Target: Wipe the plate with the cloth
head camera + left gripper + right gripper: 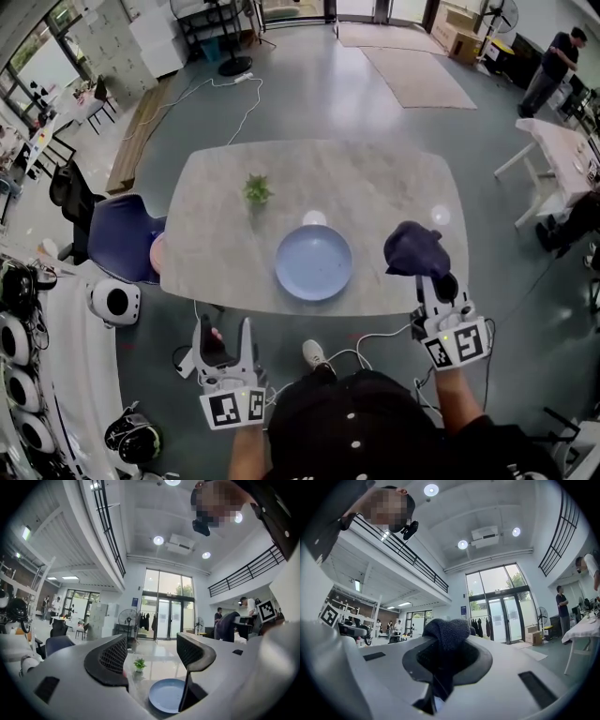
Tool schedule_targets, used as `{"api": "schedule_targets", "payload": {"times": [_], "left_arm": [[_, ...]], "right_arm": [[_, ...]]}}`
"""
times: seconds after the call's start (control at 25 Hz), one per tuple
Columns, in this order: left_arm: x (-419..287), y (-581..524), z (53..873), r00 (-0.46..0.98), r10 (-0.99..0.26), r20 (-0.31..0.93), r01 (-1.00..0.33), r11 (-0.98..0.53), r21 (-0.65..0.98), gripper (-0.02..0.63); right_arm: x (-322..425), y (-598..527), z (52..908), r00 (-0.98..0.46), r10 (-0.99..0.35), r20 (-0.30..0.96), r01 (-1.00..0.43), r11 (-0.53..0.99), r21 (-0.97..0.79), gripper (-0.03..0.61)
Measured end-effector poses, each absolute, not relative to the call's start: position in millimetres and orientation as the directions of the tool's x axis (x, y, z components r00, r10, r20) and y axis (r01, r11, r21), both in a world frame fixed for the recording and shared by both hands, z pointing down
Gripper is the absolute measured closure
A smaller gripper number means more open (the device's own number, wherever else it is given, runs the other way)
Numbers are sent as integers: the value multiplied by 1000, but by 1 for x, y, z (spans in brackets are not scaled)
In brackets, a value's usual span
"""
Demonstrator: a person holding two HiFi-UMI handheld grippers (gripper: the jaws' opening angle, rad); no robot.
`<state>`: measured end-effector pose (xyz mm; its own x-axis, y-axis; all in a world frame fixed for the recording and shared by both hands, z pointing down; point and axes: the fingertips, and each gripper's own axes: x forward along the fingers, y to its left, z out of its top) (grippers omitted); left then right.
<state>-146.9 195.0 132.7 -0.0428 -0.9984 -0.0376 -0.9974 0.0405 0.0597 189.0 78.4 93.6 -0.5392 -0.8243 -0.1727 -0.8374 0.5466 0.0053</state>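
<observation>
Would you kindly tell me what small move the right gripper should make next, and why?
Probably carry the right gripper leftward and lower it, so that the dark cloth meets the blue plate. The gripper is already shut on the cloth, which sits to the plate's right, apart from it. The plate looks bare, and the left gripper is open and empty, back from the table.

High-ceilinged lab hall: mezzanine (412, 559), glass doors (506, 616).
</observation>
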Motion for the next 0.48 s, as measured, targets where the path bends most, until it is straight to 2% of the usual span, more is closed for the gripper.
{"api": "schedule_targets", "payload": {"times": [0.48], "left_arm": [[-181,134,145,63,-998,3,-995,-63,81,290]], "right_arm": [[151,45,98,-495,-853,-166,-866,500,10,549]]}}
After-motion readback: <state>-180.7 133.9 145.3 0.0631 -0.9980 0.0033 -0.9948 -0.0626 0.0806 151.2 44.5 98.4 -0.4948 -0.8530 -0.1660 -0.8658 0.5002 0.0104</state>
